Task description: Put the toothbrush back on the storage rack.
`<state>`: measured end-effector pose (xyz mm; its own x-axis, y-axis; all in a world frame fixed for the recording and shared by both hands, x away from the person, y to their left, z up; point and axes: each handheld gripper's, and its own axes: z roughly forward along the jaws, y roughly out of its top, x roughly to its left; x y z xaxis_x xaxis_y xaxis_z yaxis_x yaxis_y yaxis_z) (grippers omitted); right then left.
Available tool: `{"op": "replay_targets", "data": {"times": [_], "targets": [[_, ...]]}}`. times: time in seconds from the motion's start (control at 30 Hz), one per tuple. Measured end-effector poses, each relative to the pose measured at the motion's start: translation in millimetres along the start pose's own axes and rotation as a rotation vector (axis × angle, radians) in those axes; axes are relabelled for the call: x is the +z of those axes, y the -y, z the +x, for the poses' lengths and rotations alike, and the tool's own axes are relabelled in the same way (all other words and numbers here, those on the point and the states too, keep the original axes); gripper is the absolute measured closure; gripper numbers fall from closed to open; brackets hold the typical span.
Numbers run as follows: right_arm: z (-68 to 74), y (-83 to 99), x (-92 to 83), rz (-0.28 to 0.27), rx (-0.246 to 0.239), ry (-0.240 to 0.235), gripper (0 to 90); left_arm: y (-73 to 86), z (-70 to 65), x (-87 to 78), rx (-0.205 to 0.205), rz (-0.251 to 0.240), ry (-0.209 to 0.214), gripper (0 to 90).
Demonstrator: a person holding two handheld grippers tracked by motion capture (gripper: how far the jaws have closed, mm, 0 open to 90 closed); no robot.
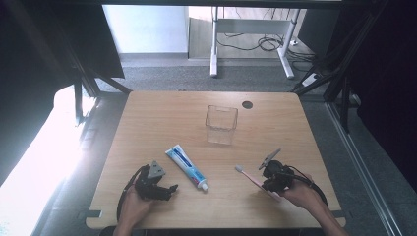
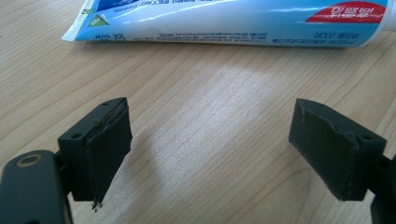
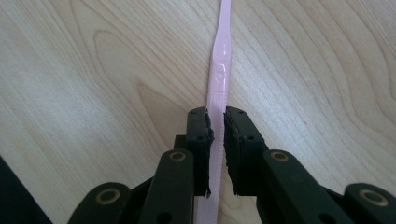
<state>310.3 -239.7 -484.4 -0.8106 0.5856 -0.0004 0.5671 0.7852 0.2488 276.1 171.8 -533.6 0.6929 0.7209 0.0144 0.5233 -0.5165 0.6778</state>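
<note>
From the high view, the wooden counter (image 1: 147,123) carries a clear plastic cup (image 1: 221,124) standing upright toward the far middle, and a toothpaste tube (image 1: 186,167) lying nearer, left of centre, cap toward the near side. The left gripper (image 1: 169,189) rests near the near-left edge, just beside the tube but apart from it. The right gripper (image 1: 265,178) sits near the near-right, with the pink toothbrush (image 1: 252,178) running out of it toward the left and far side, bristle end leading.

In the left gripper view, the jaws stand wide apart with nothing but bare wood between them; the toothpaste tube (image 2: 224,21) lies across the far side, untouched.

In the right gripper view, the right gripper (image 3: 218,126) is clenched on the toothbrush (image 3: 219,65) handle, the pads pinching it from both sides low on its length, the rest stretching away over the wood.

The risk I see: the handle is thin and smooth, and is caught near its end, so the long free part could swing or slip in the pads. A tilted brush may then strike the cup rim and tip that light cup.
</note>
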Motion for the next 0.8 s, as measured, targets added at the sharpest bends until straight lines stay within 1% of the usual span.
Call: {"op": "replay_targets", "data": {"times": [0.03,0.07,0.1,0.13,0.27,0.3,0.47,0.53,0.8], "targets": [[0.0,0.0,0.0,0.0,0.0,0.0,80.2,0.0,0.0,0.0,0.0,0.0,0.0,13.5],[1.1,-5.1,2.8,0.03,-0.004,0.006,80.1,0.0,0.1,0.0,0.003,0.0,0.0,13.5],[0.2,-7.1,4.5,0.038,-0.019,0.004,79.8,-0.1,0.1,0.0,0.003,0.001,0.0,13.5],[0.2,-7.1,4.5,0.038,-0.019,0.004,79.8,0.0,0.0,0.0,0.003,0.0,0.0,13.5],[1.4,-16.9,9.7,0.081,-0.018,0.014,78.2,-0.2,-0.2,0.0,0.005,0.002,-0.001,13.5],[1.4,-16.9,9.7,0.081,-0.018,0.014,78.2,-0.3,-0.5,0.2,0.004,0.001,-0.001,13.5],[-0.3,-23.6,14.8,0.119,-0.013,0.018,77.5,-0.4,-0.8,0.4,0.005,0.002,0.0,13.6],[-0.9,-27.0,16.7,0.13,-0.016,0.028,77.6,-0.2,-0.7,0.5,0.005,0.0,0.001,13.6],[-1.7,-31.3,21.5,0.159,-0.014,0.033,77.9,-0.4,-1.2,0.5,0.007,0.004,-0.001,13.6]]}}
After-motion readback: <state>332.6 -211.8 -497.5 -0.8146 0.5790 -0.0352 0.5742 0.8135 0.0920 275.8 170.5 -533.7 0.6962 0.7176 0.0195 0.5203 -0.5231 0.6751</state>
